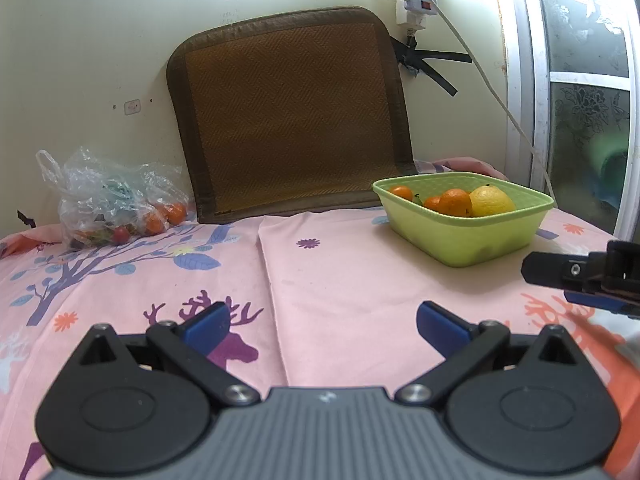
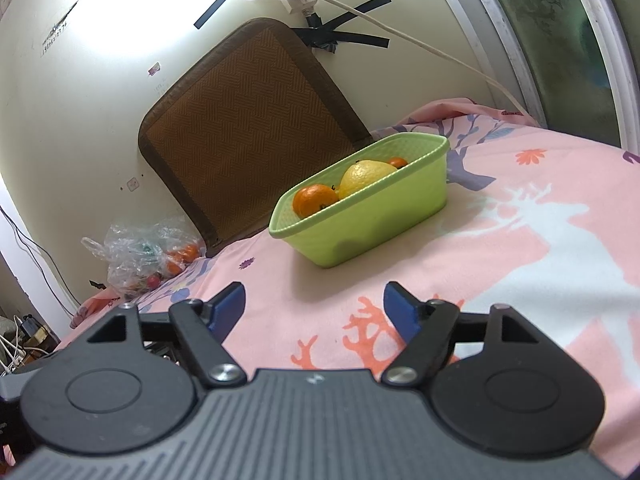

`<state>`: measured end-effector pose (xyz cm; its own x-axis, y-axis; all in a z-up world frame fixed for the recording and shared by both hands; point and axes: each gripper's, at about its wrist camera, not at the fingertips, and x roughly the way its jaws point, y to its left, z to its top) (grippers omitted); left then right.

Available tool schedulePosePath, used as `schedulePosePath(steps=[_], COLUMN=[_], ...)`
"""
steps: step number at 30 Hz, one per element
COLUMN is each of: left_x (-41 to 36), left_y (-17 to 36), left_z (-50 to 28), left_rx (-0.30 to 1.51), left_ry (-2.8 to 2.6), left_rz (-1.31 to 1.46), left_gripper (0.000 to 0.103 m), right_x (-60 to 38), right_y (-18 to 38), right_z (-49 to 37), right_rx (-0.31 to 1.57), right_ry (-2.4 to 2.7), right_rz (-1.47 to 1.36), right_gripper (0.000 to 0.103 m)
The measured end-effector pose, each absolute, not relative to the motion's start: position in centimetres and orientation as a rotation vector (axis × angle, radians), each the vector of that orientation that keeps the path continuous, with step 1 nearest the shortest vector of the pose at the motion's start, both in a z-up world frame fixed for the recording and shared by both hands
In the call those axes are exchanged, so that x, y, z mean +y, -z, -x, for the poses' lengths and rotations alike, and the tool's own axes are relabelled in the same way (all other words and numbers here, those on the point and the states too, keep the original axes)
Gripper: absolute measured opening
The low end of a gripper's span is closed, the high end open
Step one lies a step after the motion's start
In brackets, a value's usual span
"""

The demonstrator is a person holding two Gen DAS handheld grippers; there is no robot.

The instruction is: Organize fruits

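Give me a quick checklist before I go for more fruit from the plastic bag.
1. Left gripper open, nothing between its fingers: ok.
2. Right gripper open, nothing held: ok.
3. Light green plastic basket upright on the pink patterned cloth: ok.
4. Room left in the basket beside the big yellow citrus fruit: ok.
5. Clear crumpled plastic bag opening facing the grippers: cannot tell.

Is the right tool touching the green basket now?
Apart. In the right wrist view the right tool stands open and empty, and a strip of pink cloth shows between its fingertips and the green basket.
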<state>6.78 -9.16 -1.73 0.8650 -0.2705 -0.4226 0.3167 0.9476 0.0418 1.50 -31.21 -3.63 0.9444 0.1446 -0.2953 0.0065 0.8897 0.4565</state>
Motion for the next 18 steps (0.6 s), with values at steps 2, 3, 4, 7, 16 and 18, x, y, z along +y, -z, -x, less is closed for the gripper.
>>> schedulePosePath(steps=[2, 3, 4, 7, 16, 18], left_x=[-9.09, -9.06, -9.03, -9.07, -9.15, -9.07], left_y=[1.75, 1.74, 1.73, 1.7, 1.67, 1.61], left_z=[-6.84, -6.89, -6.96, -7.02, -7.33, -7.41], left_rx=[0.433, 0.437, 0.439, 0.439, 0.469, 0.48], left_ry=[0.308, 0.307, 0.305, 0.304, 0.297, 0.29], left_rz=[-0.107, -0.104, -0.103, -0.107, -0.114, -0.11], left_gripper=[0.103, 0.103, 0.103, 0.103, 0.103, 0.103], right_x=[-31.21, -31.22, -31.22, -31.24, -31.09, -31.09], right_y=[3.63, 3.63, 3.63, 3.63, 3.69, 3.68], right_z=[-1.51, -1.51, -1.5, -1.55, -1.37, -1.33], right_rx=[0.331, 0.331, 0.33, 0.334, 0.322, 0.32], right_ry=[-0.073, -0.073, -0.073, -0.072, -0.075, -0.078], right_rz=[-0.471, -0.471, -0.471, -0.469, -0.466, -0.468], right_gripper=[0.079, 0.079, 0.079, 0.079, 0.079, 0.079])
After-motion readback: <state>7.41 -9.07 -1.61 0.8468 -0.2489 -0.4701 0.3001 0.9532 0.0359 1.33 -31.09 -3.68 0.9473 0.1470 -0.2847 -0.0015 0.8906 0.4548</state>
